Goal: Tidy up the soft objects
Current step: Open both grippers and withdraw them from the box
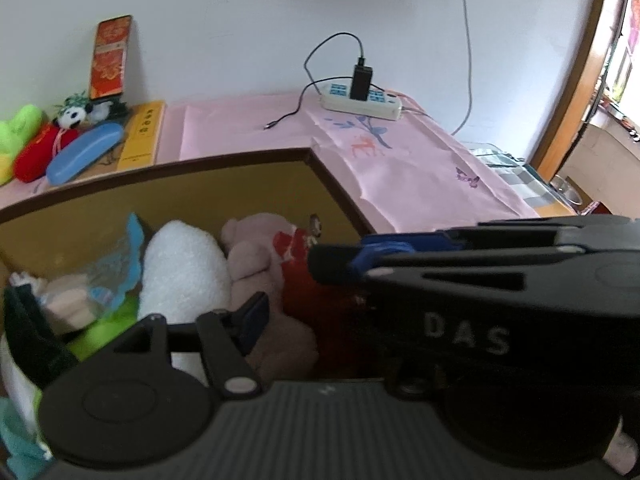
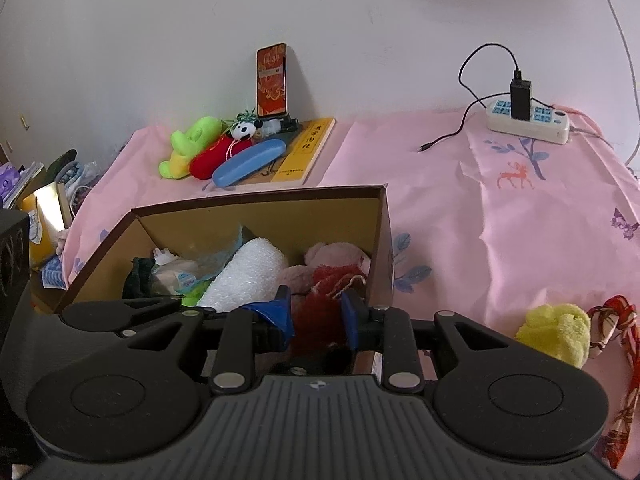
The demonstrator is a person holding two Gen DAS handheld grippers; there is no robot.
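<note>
A brown cardboard box point(image 2: 256, 216) sits on the pink cloth, with a white fluffy toy point(image 2: 244, 276), a pink plush point(image 2: 332, 256), a red knitted item point(image 2: 332, 284) and other soft things inside. My right gripper point(image 2: 316, 312) hangs over the box's near right corner, jaws parted around the red item without clearly pinching it. In the left wrist view the box point(image 1: 160, 168), the white toy point(image 1: 180, 272) and the pink plush point(image 1: 260, 256) show. Only one finger of my left gripper point(image 1: 248, 320) shows; the right gripper's body point(image 1: 480, 280) crosses that view. A yellow soft toy point(image 2: 556, 332) and a red patterned cloth point(image 2: 616, 360) lie on the cloth at right.
At the back stand a phone point(image 2: 272, 80), a green plush point(image 2: 192, 140), a red plush point(image 2: 216, 156), a panda toy point(image 2: 244, 130), a blue case point(image 2: 248, 162) and a yellow book point(image 2: 308, 148). A power strip point(image 2: 528, 120) with cable lies at back right. Clutter sits at far left point(image 2: 40, 200).
</note>
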